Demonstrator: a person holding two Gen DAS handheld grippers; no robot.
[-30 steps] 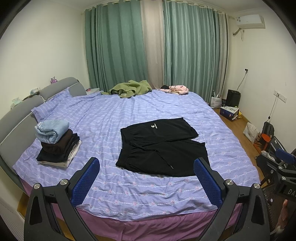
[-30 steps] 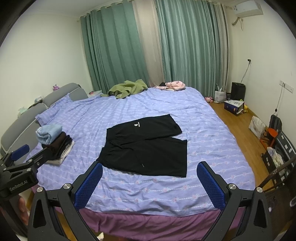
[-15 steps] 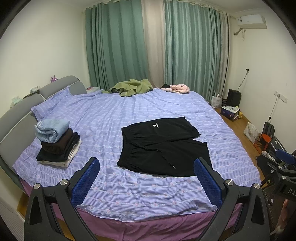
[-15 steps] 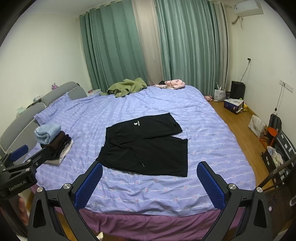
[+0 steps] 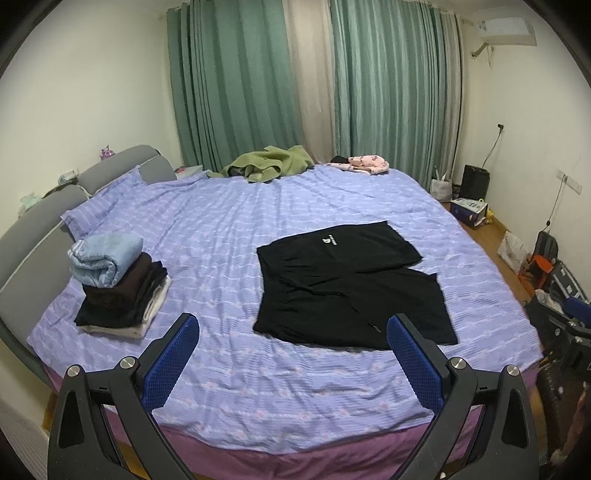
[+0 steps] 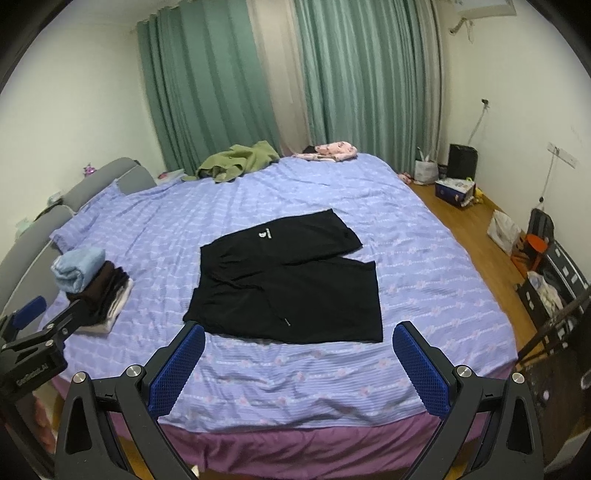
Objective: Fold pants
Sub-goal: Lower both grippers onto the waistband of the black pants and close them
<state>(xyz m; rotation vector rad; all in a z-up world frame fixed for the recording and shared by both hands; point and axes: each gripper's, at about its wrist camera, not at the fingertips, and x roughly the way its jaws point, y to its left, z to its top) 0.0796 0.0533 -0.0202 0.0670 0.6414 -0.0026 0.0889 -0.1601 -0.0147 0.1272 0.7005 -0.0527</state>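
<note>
A wide bed [image 5: 229, 236] with a striped lilac sheet fills the room, its purple underlayer showing along the near edge. Green curtains [image 5: 236, 85] hang behind it, with a pale panel between them, and a grey padded headboard [image 5: 33, 229] runs along the left side. An air conditioner [image 5: 506, 31] sits high on the right wall, and wooden floor [image 6: 461, 221] with bags and boxes lies to the right of the bed.

The black pants [image 5: 347, 288] lie spread flat near the middle of the bed, waistband toward the headboard side, both legs pointing right and slightly apart, a small white logo on the far leg. A stack of folded clothes [image 5: 118, 291], topped by a light blue roll, rests near the headboard, well apart from the pants. A crumpled green garment [image 5: 269, 168] and a pink one [image 5: 365, 164] lie at the far edge.

The left gripper [image 5: 291, 332] hangs above the near edge of the bed, fingers spread wide, holding nothing. The right gripper [image 6: 299, 339] is likewise wide apart and holds nothing, hovering short of the pants.
</note>
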